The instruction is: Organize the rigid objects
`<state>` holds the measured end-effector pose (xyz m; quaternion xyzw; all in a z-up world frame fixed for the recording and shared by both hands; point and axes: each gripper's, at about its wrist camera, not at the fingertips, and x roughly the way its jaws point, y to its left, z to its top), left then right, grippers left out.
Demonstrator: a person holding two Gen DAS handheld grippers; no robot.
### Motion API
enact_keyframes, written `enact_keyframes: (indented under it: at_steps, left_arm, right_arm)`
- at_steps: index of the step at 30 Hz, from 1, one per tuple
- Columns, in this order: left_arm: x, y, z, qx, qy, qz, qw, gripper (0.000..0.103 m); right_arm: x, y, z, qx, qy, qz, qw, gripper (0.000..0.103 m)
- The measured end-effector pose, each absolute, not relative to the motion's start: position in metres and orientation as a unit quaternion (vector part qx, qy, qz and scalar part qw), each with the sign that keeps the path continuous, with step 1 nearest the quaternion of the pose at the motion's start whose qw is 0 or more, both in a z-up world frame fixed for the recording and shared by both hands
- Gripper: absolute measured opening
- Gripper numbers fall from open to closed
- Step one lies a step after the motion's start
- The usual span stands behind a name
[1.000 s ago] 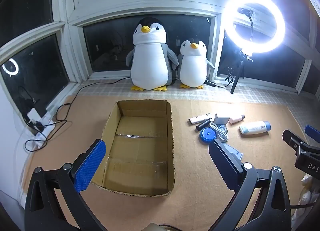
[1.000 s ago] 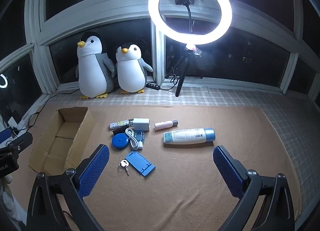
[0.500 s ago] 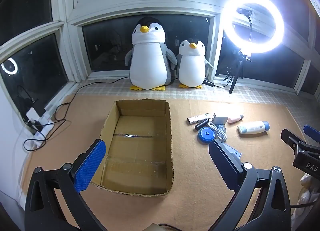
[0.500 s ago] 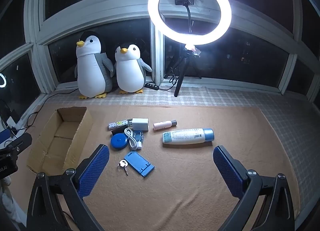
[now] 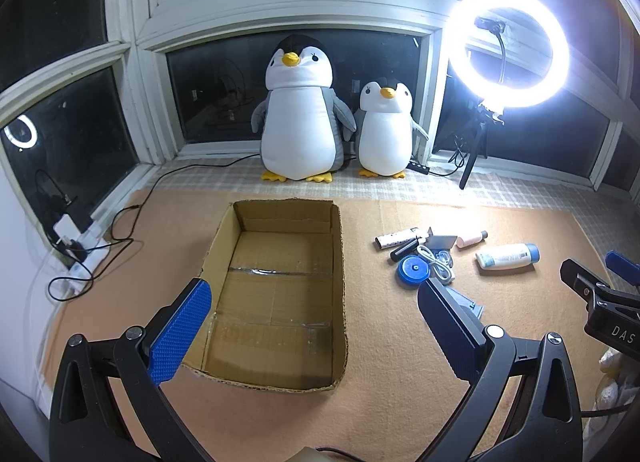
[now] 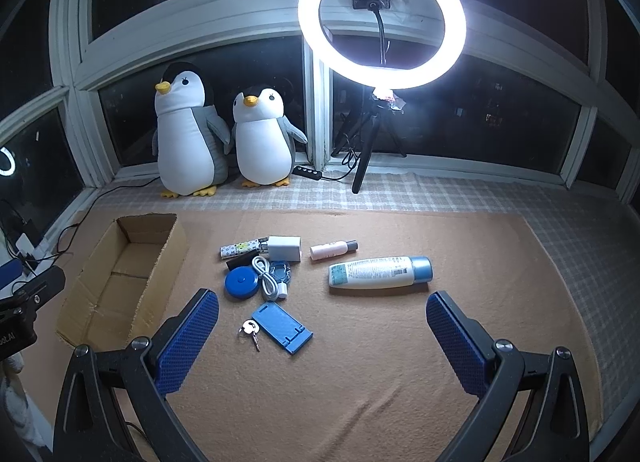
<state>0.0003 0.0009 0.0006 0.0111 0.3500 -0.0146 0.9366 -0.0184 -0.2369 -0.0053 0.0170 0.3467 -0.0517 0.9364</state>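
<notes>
We see a tan mat (image 6: 360,382) carrying an open cardboard box (image 6: 120,278), a lotion bottle (image 6: 380,272), a blue phone stand (image 6: 282,326), keys (image 6: 250,329), a blue tape measure (image 6: 240,282) and a white charger (image 6: 284,248).

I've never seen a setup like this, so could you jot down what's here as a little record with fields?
surface: tan mat
container: cardboard box, nothing inside
loose items: white bottle with blue cap, blue round case, white cable, blue stand, keys
left gripper: open, above box
right gripper: open, holding nothing
background: two penguin plushies, ring light
</notes>
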Motion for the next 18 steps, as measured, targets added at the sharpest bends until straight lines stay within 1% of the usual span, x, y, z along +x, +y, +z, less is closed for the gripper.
enact_keyframes:
  at_steps: [18]
  left_arm:
    - [-0.0004,0.0013,-0.0002,0.010,0.350,-0.015,0.937,0.102]
  right_arm:
    - [-0.0159,-0.2340,-0.0083,0.019,0.351,-0.049,0.935,0.103]
